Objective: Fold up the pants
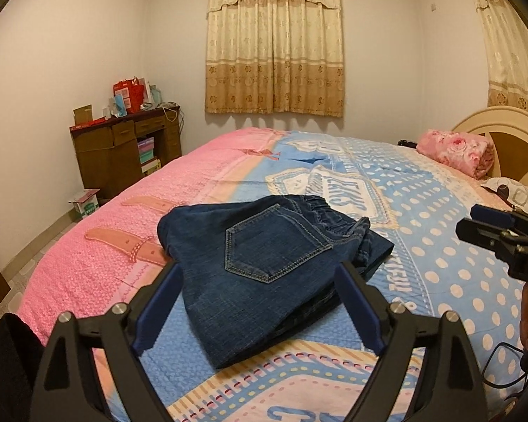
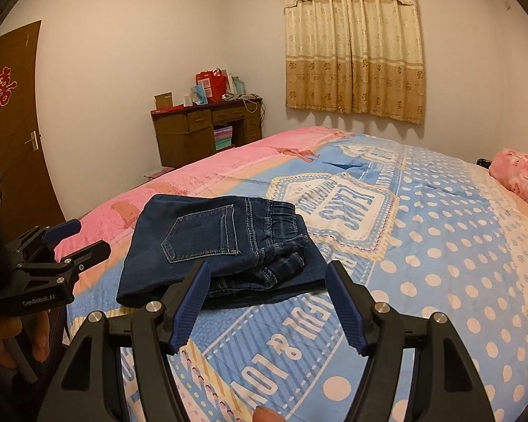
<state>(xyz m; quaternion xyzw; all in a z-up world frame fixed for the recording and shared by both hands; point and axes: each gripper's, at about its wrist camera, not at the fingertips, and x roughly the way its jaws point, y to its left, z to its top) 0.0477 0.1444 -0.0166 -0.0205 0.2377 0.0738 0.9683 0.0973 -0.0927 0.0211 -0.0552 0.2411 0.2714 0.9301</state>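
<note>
1. Left tool (image 1: pixel 257 302) and right tool (image 2: pixel 267 302) both stand wide apart, gripping nothing.
2. Just beyond them, the jeans (image 1: pixel 264 267) lie on the bed (image 1: pixel 440 246) as a compact bundle, pocket up.
3. Folding looks finished — next, at most, tidy the loose edge.

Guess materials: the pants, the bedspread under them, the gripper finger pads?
Pants: dark blue denim, matte; twill texture, pale contrast stitching round the back pocket, gathered elastic waistband.
Bedspread: looks like printed woven cotton or a blend; flat, matte, light wrinkles. Fibre uncertain.
Finger pads: blue, ribbed, probably rubber or soft plastic; mounted on black hard-plastic-looking fingers.
</note>
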